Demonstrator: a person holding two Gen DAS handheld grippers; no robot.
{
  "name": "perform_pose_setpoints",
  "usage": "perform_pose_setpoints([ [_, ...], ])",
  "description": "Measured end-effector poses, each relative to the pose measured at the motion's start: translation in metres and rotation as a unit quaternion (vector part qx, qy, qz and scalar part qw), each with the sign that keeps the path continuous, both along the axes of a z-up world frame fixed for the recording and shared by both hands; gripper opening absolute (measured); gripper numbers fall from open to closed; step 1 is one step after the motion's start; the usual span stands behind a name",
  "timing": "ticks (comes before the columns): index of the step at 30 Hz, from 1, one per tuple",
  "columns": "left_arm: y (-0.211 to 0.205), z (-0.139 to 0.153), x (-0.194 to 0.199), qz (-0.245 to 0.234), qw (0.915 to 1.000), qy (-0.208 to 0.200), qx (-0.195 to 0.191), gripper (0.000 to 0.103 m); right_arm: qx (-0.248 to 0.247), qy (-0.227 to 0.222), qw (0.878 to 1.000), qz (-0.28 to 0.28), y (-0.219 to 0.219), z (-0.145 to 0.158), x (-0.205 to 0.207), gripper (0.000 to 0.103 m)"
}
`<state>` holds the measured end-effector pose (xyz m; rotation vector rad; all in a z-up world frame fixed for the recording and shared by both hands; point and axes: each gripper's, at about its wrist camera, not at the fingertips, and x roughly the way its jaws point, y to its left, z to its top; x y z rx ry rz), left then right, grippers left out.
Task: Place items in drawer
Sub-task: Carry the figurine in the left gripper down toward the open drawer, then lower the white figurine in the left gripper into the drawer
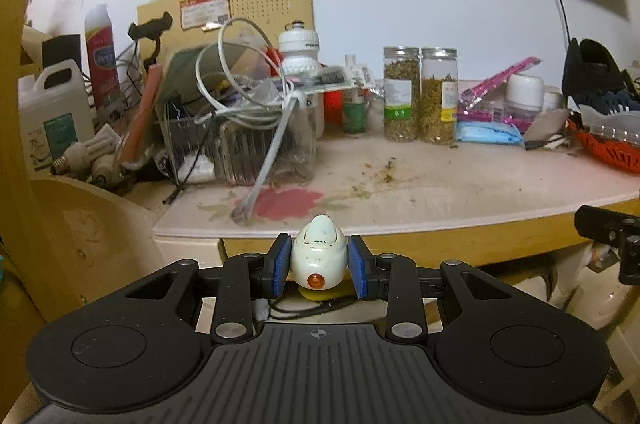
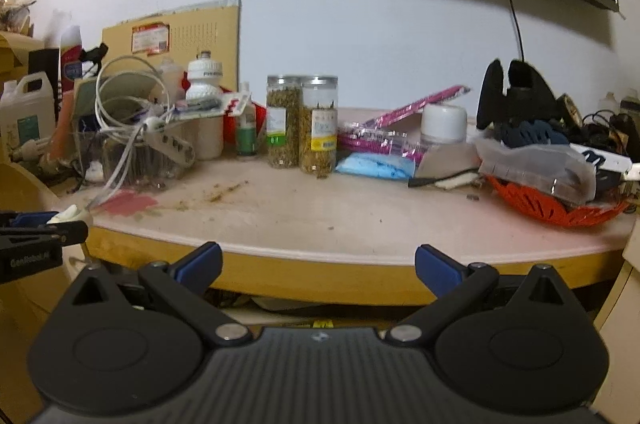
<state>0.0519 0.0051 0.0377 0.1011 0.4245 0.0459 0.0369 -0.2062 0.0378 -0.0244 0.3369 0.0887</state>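
Glass jars (image 2: 302, 121) of dried herbs

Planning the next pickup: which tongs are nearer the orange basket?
Right. The right tongs hang open before the desk edge, the orange basket up to their right. The left tongs, shut on a white egg-shaped gadget, sit farther left.
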Motion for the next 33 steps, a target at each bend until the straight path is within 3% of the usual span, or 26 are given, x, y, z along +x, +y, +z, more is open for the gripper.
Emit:
perform_pose_setpoints([
  [9,0.002,-0.018,0.011,-0.002,0.9967,0.08,-0.015,0.03,-0.027,0.104,0.994,-0.004,0.007,-0.019,0.015,0.103],
  [17,0.001,-0.04,0.021,-0.001,0.9876,0.157,-0.006,0.03,-0.04,0.213,0.976,0.008,0.012,-0.044,0.03,0.103],
  [33,0.009,-0.086,0.03,0.001,0.9488,0.313,-0.041,0.03,-0.02,0.367,0.93,0.018,0.011,-0.079,0.046,0.103],
])
